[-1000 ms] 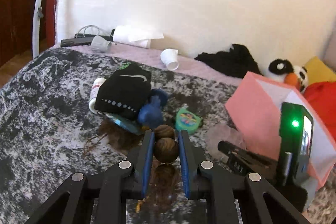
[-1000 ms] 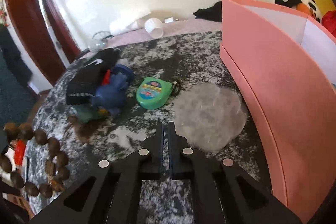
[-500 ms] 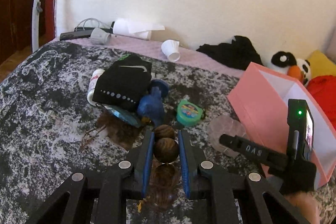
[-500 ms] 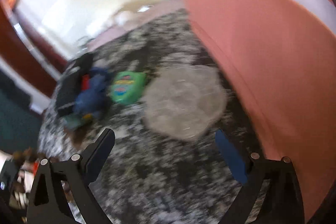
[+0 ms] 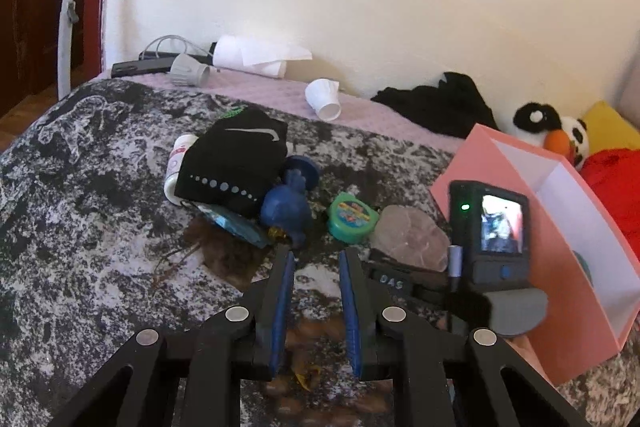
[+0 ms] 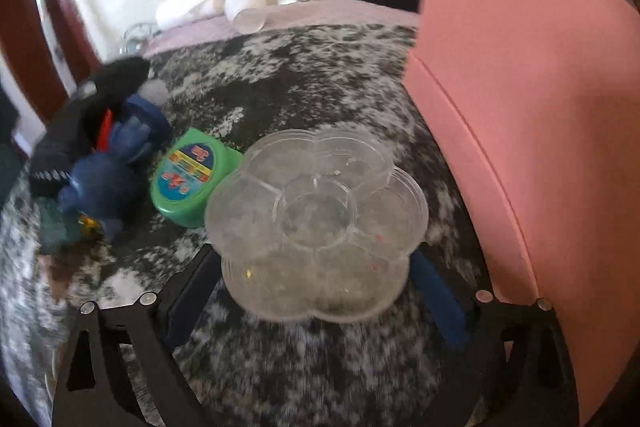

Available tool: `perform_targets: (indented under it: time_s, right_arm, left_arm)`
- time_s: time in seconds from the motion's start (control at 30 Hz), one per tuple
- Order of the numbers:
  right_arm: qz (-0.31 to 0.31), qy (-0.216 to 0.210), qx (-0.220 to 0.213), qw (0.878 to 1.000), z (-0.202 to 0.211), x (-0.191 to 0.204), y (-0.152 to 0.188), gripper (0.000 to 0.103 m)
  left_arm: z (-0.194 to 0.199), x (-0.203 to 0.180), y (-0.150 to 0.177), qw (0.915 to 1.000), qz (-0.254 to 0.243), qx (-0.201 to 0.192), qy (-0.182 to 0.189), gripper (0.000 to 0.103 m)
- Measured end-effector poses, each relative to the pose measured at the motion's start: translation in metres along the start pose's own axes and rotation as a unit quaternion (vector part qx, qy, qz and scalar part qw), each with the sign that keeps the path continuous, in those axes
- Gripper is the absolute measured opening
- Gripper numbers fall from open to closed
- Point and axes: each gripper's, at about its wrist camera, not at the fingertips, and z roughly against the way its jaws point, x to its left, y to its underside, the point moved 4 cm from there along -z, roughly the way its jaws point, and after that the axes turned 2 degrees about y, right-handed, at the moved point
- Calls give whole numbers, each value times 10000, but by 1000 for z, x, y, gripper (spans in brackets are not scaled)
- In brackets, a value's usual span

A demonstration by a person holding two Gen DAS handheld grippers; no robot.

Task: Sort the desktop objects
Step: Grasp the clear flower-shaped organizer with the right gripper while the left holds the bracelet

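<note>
Mottled bedding carries the clutter beside a pink box [image 6: 520,107]. Right gripper [image 6: 316,267], its jaws just opened wide, now straddles the clear flower-shaped tray [image 6: 316,223] without pressing it; closing comes next, probably. Left gripper [image 5: 316,267] is narrowly parted and empty: the beads [image 5: 316,387] it clamped earlier lie blurred beneath.
</note>
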Motion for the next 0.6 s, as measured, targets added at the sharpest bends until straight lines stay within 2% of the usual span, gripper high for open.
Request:
perform_targets:
  time_s: [0.17,0.27,0.37,0.57,0.6]
  right_arm:
    - [130,-155,-64,9998,-5,2,-8,103]
    - [113,-246,-154,9995,-3,-1,-9,99]
    - [-43,-376,-233,9990,4,-5,-10,93]
    - [-381,-798,-213,9959,25,-7,-5,93]
    - [-428,-855,-218,9952,27,-6,-5,93]
  left_arm:
    - [-3,-1,1,10000,-45,21,-34,18]
    - [-8,-3,3,9999,-85,82,12,18]
    - [-26,-8,12,9990,-125,383,201,18]
    - [-90,-4,54,9888,-175,1481,-113,18]
    - [-93,-3,57,9882,-235,1503,-172,19]
